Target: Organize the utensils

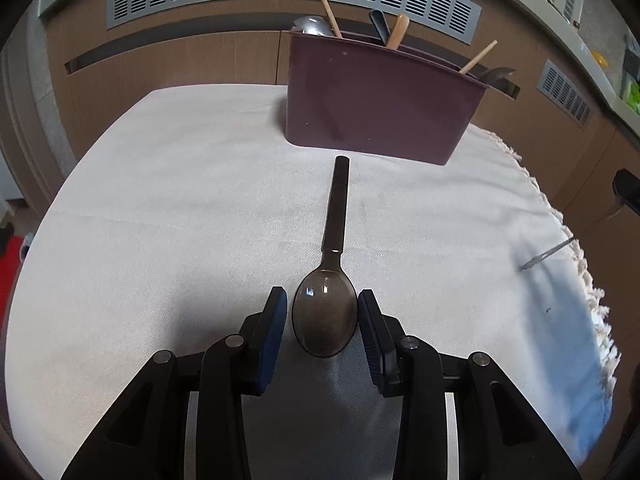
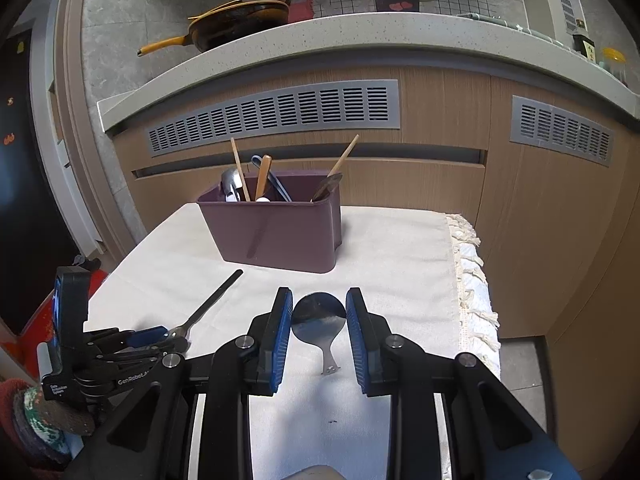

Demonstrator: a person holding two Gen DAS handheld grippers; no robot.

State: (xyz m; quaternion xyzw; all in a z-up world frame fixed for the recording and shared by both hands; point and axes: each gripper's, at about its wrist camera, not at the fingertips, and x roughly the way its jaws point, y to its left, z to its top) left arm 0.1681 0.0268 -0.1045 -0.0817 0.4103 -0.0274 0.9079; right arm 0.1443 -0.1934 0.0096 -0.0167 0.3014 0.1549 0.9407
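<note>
A dark translucent spoon [image 1: 325, 316] lies on the white cloth, its handle pointing at the purple utensil holder [image 1: 380, 108]. My left gripper [image 1: 322, 300] straddles the spoon's bowl. The right pad is at the bowl's edge and a thin gap shows at the left pad, so it is open. In the right wrist view my right gripper [image 2: 318, 300] is shut on the round bowl of a metal spoon [image 2: 318, 320], whose short stem points back toward the camera. The left gripper [image 2: 160, 336] and dark spoon [image 2: 212, 304] appear at the left, before the holder [image 2: 276, 232], which contains several utensils.
The cloth [image 1: 160, 200] ends in a fringe [image 2: 472, 280] along the table's right side. A thin metal stem [image 1: 548, 254] shows near that edge. Brown cabinets with grey vents [image 2: 272, 116] stand behind the table. A yellow pan [image 2: 236, 24] sits on the counter above. A knit sleeve [image 2: 36, 420] is at lower left.
</note>
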